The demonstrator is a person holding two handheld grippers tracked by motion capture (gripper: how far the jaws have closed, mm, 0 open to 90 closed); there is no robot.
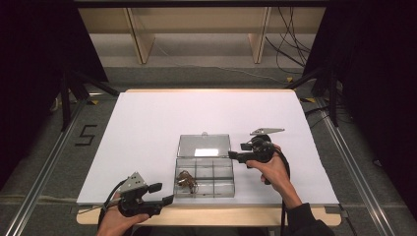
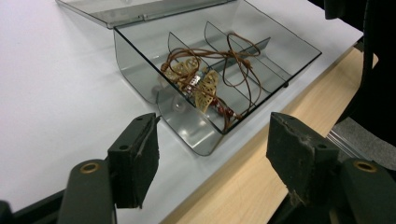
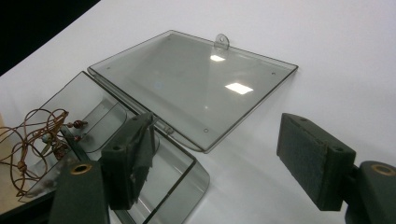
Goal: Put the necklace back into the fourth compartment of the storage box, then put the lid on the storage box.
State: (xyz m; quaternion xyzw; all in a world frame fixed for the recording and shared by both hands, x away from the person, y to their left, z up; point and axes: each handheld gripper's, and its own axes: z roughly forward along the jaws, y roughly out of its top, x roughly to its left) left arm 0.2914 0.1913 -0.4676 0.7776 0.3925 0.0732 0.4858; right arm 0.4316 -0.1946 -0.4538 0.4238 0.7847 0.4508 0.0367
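Box: clear smoky plastic organiser [image 1: 205, 176], near the front edge of the table, between the two grippers; inner dividers split it into compartments.
Lid: hinged lid [image 1: 203, 145] thrown fully open, lying flat on the white surface behind the box; small hanging tab at its far edge – seen close in the right gripper view [image 3: 196, 84].
Contents: brown cord necklace [image 2: 205, 77] with tan pendant pieces and small beads, tangled in a heap; it sits in the box's left end compartment as the high view shows it [image 1: 186, 180], its cord loops draped over a divider.
Left gripper: [image 1: 158, 193] held low at the table's front left corner, pointing right toward the box; jaws spread wide, nothing between them – the box corner lies just ahead of the pads in its own view.
Right gripper: [image 1: 237, 151] held over the table at the box's right rear corner, beside the lid hinge, pointing left; jaws spread wide, gripping nothing.
Table: white sheet [image 1: 147, 128] over a pale wooden top [image 1: 221, 216].
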